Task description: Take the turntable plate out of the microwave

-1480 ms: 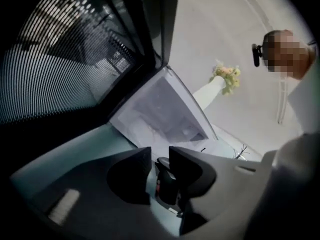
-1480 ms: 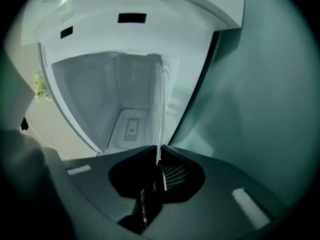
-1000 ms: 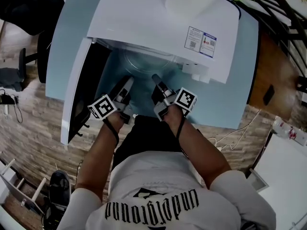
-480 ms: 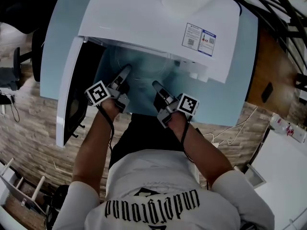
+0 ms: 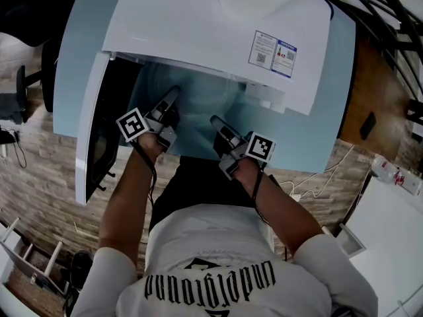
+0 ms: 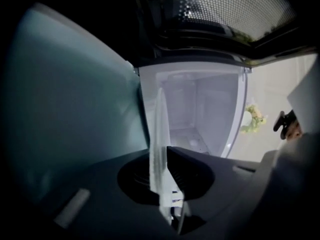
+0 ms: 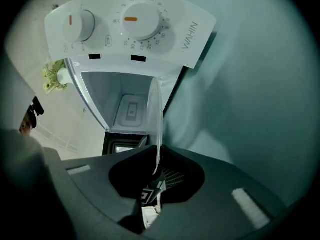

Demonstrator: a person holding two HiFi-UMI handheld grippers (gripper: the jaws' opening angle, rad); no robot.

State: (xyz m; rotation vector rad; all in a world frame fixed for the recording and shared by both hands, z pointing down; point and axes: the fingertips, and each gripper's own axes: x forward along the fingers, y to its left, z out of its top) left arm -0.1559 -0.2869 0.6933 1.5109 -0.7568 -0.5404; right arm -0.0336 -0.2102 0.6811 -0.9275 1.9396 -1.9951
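The clear glass turntable plate (image 5: 193, 103) hangs at the mouth of the white microwave (image 5: 211, 25), partly under its top. My left gripper (image 5: 173, 93) has just been closing, and its jaws now pinch the plate's left rim. The left gripper view shows that rim edge-on as a pale strip (image 6: 159, 139) between the jaws of the left gripper (image 6: 163, 156). My right gripper (image 5: 215, 120) is shut on the near right rim. In the right gripper view the plate's edge (image 7: 156, 119) runs into the right gripper (image 7: 155, 166).
The microwave door (image 5: 92, 137) stands open at the left, beside my left arm. The control panel with two dials (image 7: 130, 24) sits right of the cavity (image 6: 200, 104). The microwave rests on a light blue table (image 5: 330, 131). A white table (image 5: 396, 243) is at lower right.
The left gripper moved forward to the plate's left rim and closed on it. The right gripper drew back a little with the plate, which now shows further out of the cavity.
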